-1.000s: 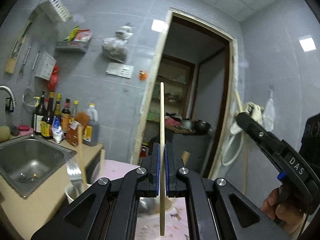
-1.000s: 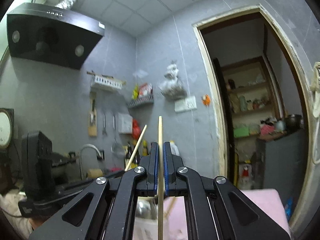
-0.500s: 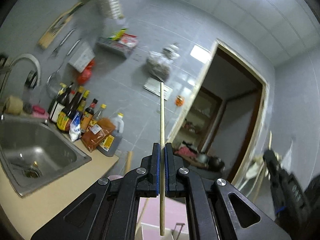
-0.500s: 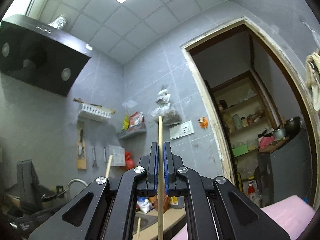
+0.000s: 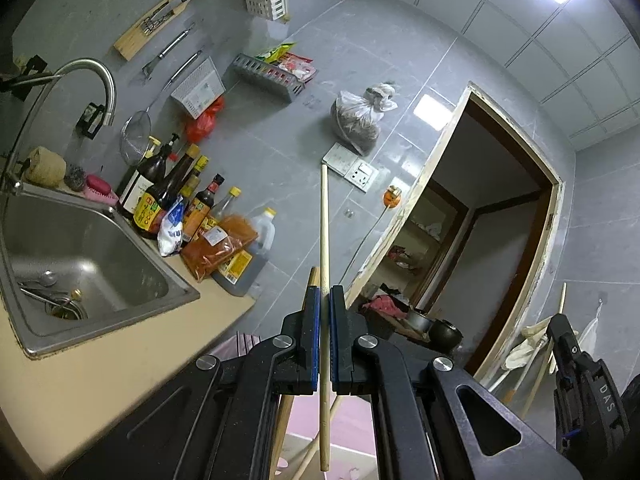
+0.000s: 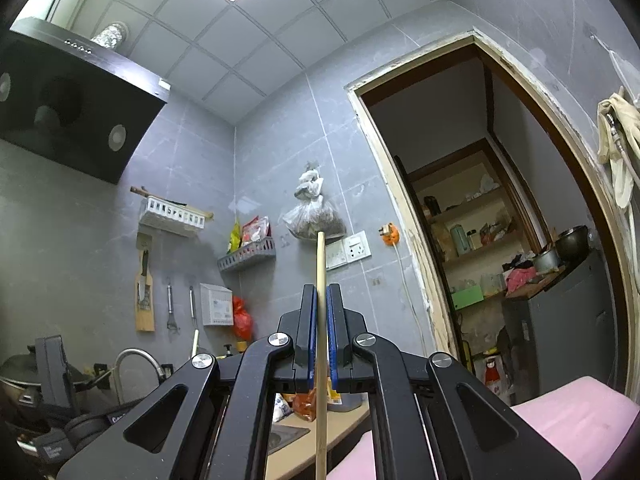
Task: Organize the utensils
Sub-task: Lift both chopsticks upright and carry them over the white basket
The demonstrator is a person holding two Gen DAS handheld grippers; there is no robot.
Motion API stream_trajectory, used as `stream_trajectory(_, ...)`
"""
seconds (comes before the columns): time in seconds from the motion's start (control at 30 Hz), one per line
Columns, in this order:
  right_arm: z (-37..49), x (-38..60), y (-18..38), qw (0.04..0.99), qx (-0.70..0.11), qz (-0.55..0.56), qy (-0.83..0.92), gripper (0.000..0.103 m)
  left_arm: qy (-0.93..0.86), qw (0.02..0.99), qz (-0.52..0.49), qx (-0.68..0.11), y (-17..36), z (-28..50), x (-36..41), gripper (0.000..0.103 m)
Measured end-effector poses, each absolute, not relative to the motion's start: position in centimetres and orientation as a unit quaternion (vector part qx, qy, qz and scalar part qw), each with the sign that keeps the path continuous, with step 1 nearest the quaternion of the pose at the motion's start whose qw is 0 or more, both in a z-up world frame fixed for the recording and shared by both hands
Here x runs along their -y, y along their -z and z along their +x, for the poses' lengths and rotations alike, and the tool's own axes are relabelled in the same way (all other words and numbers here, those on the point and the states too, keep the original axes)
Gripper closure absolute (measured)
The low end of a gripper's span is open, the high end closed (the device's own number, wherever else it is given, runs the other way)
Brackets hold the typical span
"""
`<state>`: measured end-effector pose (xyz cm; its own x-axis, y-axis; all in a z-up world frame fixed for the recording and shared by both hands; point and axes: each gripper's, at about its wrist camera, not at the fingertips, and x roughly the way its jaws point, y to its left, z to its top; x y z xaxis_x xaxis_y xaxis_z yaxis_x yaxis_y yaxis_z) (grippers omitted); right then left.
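Chopstick (image 5: 324, 240) sat pinched tight in the left claw (image 5: 324, 304), jaws closed on it, the pale stick running straight up the middle of the frame to a tip near the wall socket (image 5: 352, 166) and poking out below the pads toward the bottom edge. Over on the right claw (image 6: 320, 300) it was the same story: jaws clamped on a second chopstick (image 6: 320, 264), upright, its tip reaching up to the hanging bag (image 6: 314, 216) on the grey tiles. Just behind the left claw's blue pads, more wooden handles (image 5: 313, 276) peeked out, leaning, what held them hidden by the claw. Moving outward in the left view, a steel sink (image 5: 72, 256) filled the left side with its curved tap (image 5: 100, 80) above, and a cluster of sauce bottles (image 5: 176, 196) stood along the wall beside it on the beige counter (image 5: 100, 372). Far right of that view, the other black claw showed at the edge. In the right view, a black hood (image 6: 68, 108) hung upper left, an open doorway (image 6: 480, 240) stood right of centre, and something pink (image 6: 572, 412) lay at the lower right.
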<state>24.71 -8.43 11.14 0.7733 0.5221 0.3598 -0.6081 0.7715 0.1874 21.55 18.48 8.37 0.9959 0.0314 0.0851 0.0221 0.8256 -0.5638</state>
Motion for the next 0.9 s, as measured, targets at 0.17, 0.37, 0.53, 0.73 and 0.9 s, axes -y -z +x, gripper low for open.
stream_trajectory(0.17, 25.0, 8.0, -10.7, 0.929, 0.140, 0.141, -0.312, 0.100, -0.012, 0.960, -0.277, 0.042, -7.7, 21.7, -17.5, 0.101)
stream_trajectory(0.37, 25.5, 7.9, -10.0, 0.929, 0.128, 0.143, -0.315, 0.100, -0.034, 0.968, -0.246, 0.035, -6.8, 21.7, -16.2, 0.101)
stream_trajectory(0.53, 25.8, 7.4, -9.4, 0.931, 0.117, 0.135, -0.317, 0.100, -0.045, 0.974, -0.219, 0.022, -5.8, 21.8, -14.8, 0.101)
stream_trajectory(0.73, 25.8, 6.8, -8.8, 0.934, 0.107, 0.123, -0.319, 0.100, -0.047, 0.980, -0.191, 0.011, -5.0, 22.2, -13.3, 0.101)
stream_trajectory(0.9, 26.0, 6.9, -8.5, 0.935, 0.102, 0.118, -0.319, 0.100, -0.051, 0.982, -0.184, 0.006, -4.7, 22.3, -12.8, 0.101)
